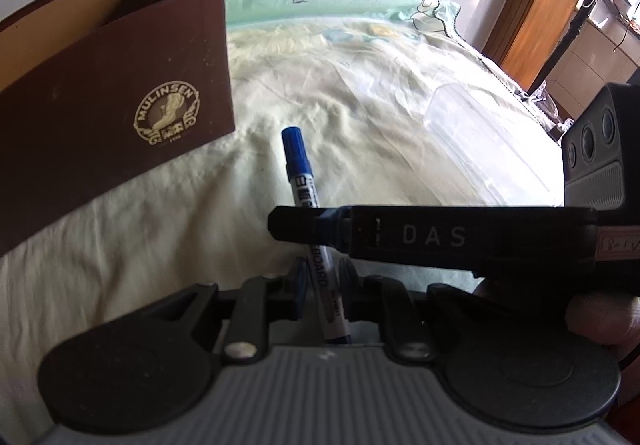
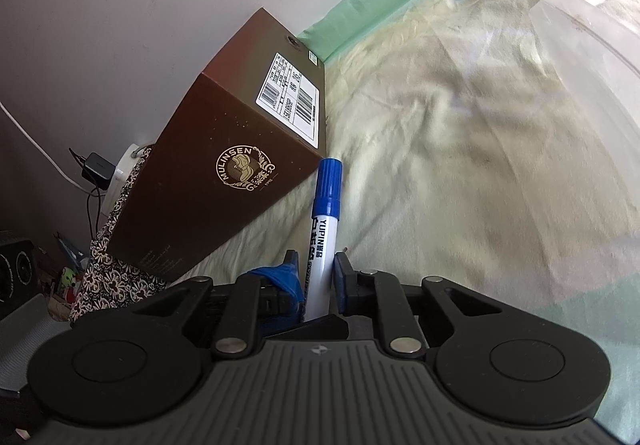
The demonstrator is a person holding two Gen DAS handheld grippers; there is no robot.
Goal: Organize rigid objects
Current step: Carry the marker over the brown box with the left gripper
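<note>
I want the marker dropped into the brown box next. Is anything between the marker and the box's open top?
Nothing visible does. The blue whiteboard marker, clamped in both the left hand-held gripper and the right hand-held gripper, sits just right of the brown box, whose open top looks unobstructed.

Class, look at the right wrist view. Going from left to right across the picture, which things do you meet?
Black charger → patterned cloth → brown box → blue whiteboard marker held in the right gripper → clear plastic container.
</note>
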